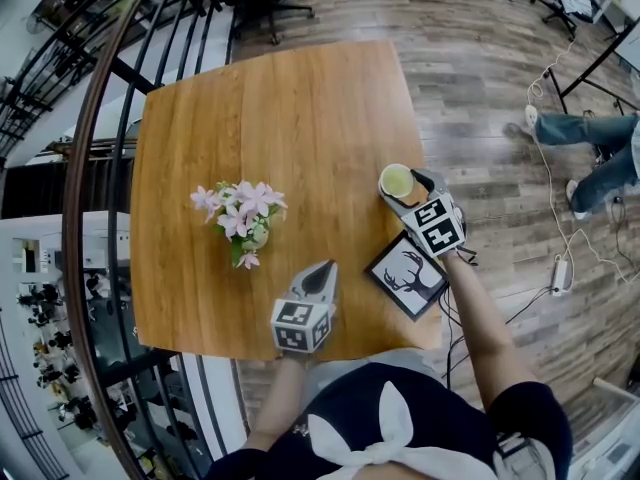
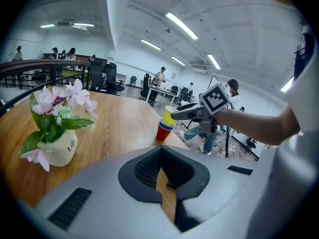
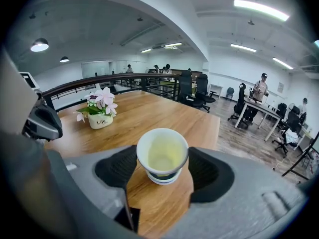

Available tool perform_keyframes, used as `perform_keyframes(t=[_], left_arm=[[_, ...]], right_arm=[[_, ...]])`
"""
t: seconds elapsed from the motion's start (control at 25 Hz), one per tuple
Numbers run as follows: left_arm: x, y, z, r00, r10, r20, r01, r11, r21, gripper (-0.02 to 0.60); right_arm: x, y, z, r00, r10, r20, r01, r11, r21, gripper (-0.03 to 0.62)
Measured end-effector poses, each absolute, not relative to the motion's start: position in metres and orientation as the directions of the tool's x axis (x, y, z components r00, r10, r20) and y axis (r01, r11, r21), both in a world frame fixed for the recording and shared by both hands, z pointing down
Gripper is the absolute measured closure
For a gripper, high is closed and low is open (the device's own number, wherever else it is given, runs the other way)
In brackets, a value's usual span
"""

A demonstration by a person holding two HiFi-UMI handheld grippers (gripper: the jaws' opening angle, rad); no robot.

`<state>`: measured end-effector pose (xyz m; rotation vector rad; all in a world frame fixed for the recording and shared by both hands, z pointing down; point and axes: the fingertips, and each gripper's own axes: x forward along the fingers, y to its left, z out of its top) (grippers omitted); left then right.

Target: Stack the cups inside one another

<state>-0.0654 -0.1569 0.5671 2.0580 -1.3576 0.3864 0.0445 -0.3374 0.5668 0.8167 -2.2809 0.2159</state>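
A yellow cup (image 2: 169, 116) sits in a blue cup (image 2: 166, 125), which sits in a red cup (image 2: 162, 133), by the edge of the worktop (image 1: 280, 108). The right gripper (image 3: 162, 159) has its fingers clamped on the yellow cup. The left gripper (image 2: 160, 153) has its fingers together, holding nothing. A white pot (image 1: 257, 234) with pink flowers (image 1: 240, 206) stands well apart. A deer picture (image 1: 407, 275) lies near the cups

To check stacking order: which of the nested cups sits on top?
The yellow cup, held by the right gripper; the blue cup sits under it, the red cup at the bottom.
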Motion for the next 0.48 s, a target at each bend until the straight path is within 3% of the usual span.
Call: perform_keyframes(t=[0.48], left_arm=[[-0.068, -0.168, 0.569, 0.453, -0.693, 0.561, -0.889, -0.306, 0.34, 0.565]], right_arm=[[0.046, -0.337, 0.582, -0.541, -0.481, 0.69, -0.628, 0.777, 0.049, 0.263]])
